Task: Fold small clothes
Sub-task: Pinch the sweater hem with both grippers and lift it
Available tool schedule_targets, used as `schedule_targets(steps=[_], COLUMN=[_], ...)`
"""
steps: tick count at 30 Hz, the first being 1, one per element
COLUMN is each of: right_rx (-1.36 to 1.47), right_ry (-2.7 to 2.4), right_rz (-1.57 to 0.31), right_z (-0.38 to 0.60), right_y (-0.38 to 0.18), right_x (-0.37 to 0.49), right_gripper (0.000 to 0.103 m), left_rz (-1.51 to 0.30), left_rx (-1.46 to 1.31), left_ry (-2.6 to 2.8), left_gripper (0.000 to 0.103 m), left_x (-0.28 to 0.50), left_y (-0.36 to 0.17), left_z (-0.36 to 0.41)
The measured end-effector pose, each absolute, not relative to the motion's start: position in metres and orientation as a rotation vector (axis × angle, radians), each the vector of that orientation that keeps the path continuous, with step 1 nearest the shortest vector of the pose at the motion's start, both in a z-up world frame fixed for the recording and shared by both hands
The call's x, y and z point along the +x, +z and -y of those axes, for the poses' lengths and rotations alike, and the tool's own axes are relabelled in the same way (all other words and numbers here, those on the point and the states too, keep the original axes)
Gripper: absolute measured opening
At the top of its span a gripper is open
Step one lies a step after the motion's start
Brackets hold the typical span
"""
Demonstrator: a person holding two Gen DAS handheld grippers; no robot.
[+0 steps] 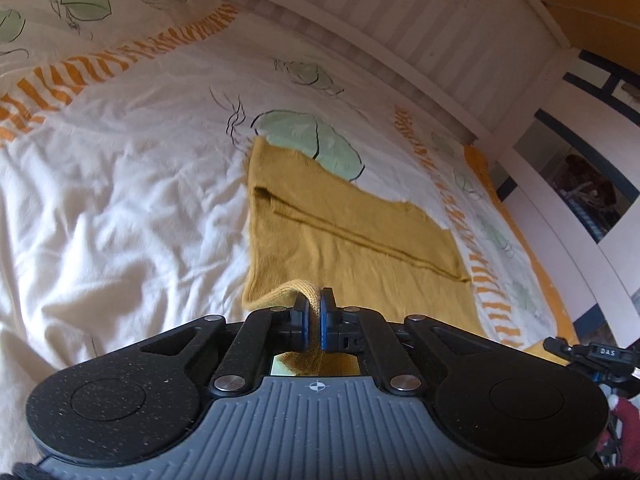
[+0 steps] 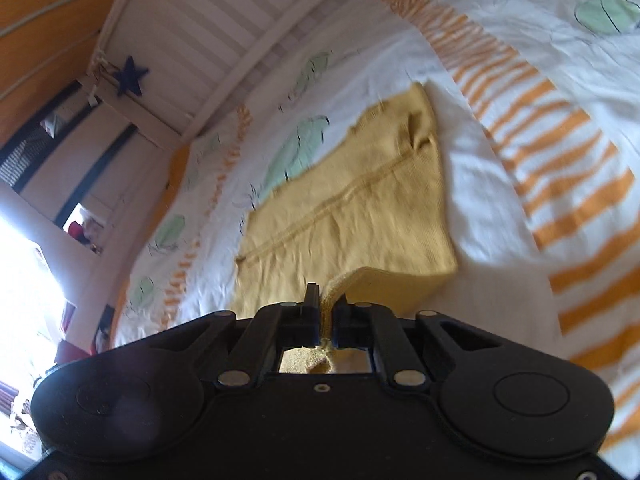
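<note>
White bedding printed with green leaves and orange stripes point(image 1: 120, 168) covers the bed, and a slatted white headboard point(image 1: 400, 28) runs along its far side. On the bedding lies a mustard knitted garment point(image 1: 352, 232), spread mostly flat, with a seam running across it and its far portion resting over one of the leaf prints.

At the garment's left near corner, the left gripper point(image 1: 315, 312) has its blue pads pressed together on the ribbed hem, a little loop of knit poking up between the jaws. To the right, at the edge of the left wrist view, part of the other tool shows. The right gripper point(image 2: 326, 312) is likewise pinching the hem at the other near corner, and that corner is raised off the bedding with a fold of cloth hanging under it.

With both corners gripped, the step in hand looks like carrying the near edge over toward the far edge. To do it well, I would judge that the two hands should rise and travel together at the same height, keeping the hem gently taut between them (a slack middle would sag and crease), then lay the edge down square with the far edge before letting go.
</note>
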State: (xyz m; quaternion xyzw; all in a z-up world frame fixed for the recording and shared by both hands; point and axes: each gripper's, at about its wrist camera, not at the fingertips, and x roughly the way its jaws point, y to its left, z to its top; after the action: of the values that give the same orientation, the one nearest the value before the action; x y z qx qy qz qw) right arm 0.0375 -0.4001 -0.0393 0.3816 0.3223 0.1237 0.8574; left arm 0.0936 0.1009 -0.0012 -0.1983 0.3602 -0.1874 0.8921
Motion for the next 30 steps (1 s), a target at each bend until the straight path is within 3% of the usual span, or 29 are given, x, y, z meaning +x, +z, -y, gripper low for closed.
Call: schedule_targets(steps=[11, 30], right_rx=[0.793, 0.81], right_ry=[0.21, -0.011], right_rz=[-0.537, -0.626], right_z=[0.421, 0.444], right_y=[-0.026, -0.101], right_x=[0.137, 0.27], right_gripper=[0.013, 0.013], left_rz=[-0.624, -0.757], left_rx=[-0.47, -0.452], left_ry=[-0.346, -0.165], left_gripper=[0.004, 0.004], left_x=[0.194, 0.329], left_y=[0.02, -0.053], left_z=[-0.085, -0.057])
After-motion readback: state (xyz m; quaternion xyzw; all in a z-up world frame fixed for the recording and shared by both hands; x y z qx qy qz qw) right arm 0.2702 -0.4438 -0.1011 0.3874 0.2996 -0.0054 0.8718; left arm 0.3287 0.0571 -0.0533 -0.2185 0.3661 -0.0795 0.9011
